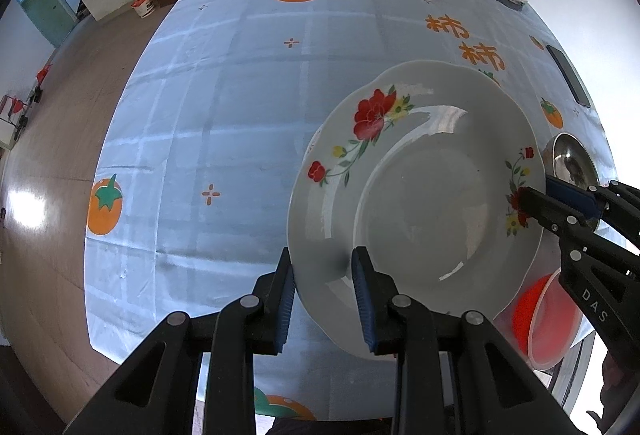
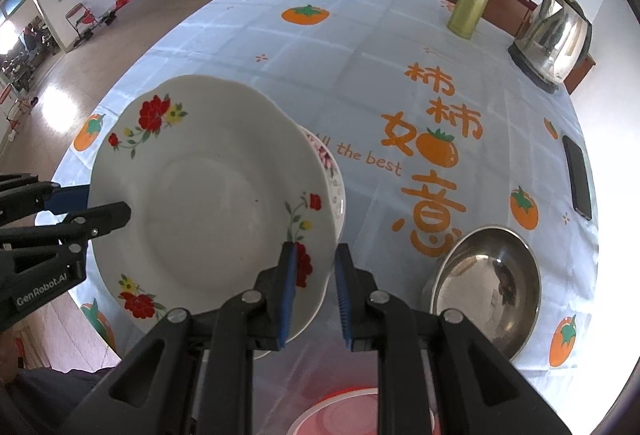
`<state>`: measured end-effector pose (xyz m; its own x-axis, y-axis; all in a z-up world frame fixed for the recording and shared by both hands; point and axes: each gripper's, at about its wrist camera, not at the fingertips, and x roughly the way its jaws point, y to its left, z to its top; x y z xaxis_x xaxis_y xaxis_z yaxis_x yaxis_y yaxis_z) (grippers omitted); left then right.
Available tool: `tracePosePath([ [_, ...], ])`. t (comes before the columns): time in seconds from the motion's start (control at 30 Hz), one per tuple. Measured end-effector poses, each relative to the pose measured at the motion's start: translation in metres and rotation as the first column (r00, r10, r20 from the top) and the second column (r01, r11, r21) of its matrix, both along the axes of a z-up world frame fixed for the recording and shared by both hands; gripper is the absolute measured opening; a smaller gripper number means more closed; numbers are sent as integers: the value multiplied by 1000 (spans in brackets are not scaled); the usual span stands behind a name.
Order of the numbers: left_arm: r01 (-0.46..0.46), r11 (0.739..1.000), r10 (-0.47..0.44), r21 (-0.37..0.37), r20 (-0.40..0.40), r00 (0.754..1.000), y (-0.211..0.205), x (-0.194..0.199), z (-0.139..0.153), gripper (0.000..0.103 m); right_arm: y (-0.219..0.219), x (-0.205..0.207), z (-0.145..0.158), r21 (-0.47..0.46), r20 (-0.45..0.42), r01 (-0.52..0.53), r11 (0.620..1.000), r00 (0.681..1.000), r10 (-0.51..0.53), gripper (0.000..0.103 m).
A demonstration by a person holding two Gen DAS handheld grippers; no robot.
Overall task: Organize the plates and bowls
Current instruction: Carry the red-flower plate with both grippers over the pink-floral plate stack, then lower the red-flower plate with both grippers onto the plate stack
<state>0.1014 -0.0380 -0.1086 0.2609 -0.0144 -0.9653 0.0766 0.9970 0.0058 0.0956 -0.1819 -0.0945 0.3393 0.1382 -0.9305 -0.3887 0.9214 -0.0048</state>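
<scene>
Glossy scalloped floral plate (image 1: 416,203), smooth steel bowl (image 2: 486,287), checked tablecloth (image 1: 224,123)

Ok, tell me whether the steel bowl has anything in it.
Empty. The steel bowl stands upright on the tablecloth beside the flowered plate, and its shiny inside shows only reflections.

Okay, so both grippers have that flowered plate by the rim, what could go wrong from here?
1. The flowered plate is held only at its rim by the left gripper and right gripper; glossy glaze could let it slip if either hand twists or pulls away.
2. A second plate lies right under it, so lowering it off-centre could chip both rims.
3. The steel bowl and red bowl sit near the table edge beside the right gripper; a sideways swing might knock them.
</scene>
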Motion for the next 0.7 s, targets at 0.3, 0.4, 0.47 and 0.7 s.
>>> tracePosePath([
  [0.3,18,1000,-18,10,-5,1000,-8,1,-1,30,-8,-1,-2,6,-6,15,1000,1000,-15,19],
  [0.4,23,1000,-23,15,-9,1000,-10,2,-2,30,-11,-1,-4,11,-9,21,1000,1000,-21,19],
  [0.47,27,999,-27,18,-11,1000,-12,3,-2,30,-12,1,-4,13,-10,24,1000,1000,-23,19],
  [0.7,41,999,-41,25,-19,999,-19,9,-8,30,-19,5,-10,14,-18,36,999,999,-36,19],
])
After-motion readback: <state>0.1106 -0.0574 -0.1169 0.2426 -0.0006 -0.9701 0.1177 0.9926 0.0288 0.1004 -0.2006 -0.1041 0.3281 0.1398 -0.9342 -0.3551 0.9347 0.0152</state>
